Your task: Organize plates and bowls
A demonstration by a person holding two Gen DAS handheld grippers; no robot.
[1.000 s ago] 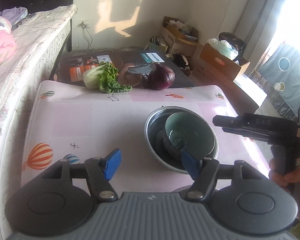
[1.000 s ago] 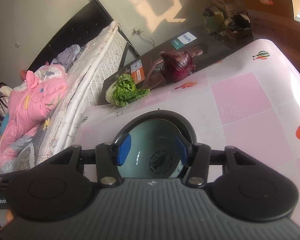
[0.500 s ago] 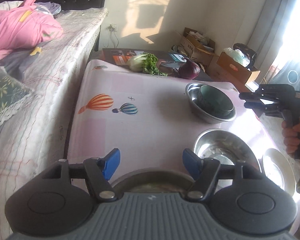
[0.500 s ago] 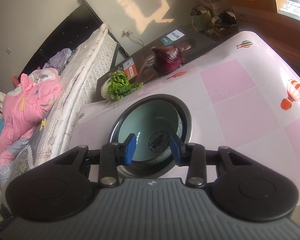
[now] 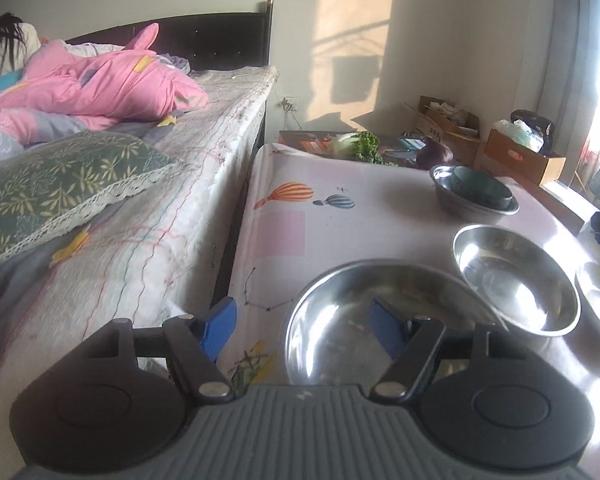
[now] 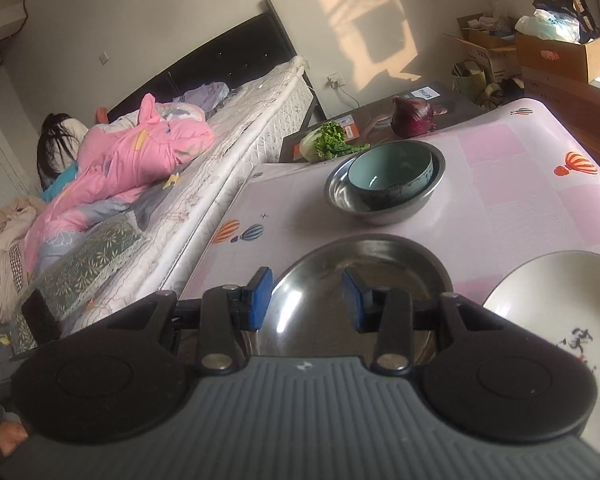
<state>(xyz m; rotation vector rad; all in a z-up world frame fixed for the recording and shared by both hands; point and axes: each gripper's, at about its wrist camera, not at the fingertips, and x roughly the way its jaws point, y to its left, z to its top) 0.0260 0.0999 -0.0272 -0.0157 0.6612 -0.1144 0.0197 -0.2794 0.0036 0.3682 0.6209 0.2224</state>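
Sunlit bedroom setup: your table (image 5: 340, 232) with the pink balloon-print cloth is shoved right up against the bed (image 5: 204, 184), and a pink quilt (image 5: 100, 84) is bunched up on the mattress. At 12 o'clock on the far table edge you've got a leafy cabbage (image 6: 326, 140) and a red onion (image 6: 413, 115), both resting on a flat printed box (image 6: 440, 100). Just in front of those sits a steel bowl (image 6: 380, 210) with a teal ceramic bowl (image 6: 388, 168) nested inside it, tipped a little against the rim. Closer to you there are two more steel bowls side by side and touching: the near steel bowl (image 5: 340, 320) at 6 o'clock in the left wrist view, and a second steel bowl (image 5: 516, 280) at about 3 o'clock from it. A white plate (image 6: 560, 312) with a dark painted mark sits at the right edge, around 4 o'clock. Your left gripper (image 5: 304, 328) has its blue pads wide apart and still spreading, straddling the left rim of the near bowl without pressing on it, one finger outside and one over the inside. Your right gripper (image 6: 306, 300) has its pads part-way apart, hovering over the rim of a steel bowl with nothing clamped. Cardboard boxes (image 5: 520, 156) are stacked by the window at 2 o'clock.
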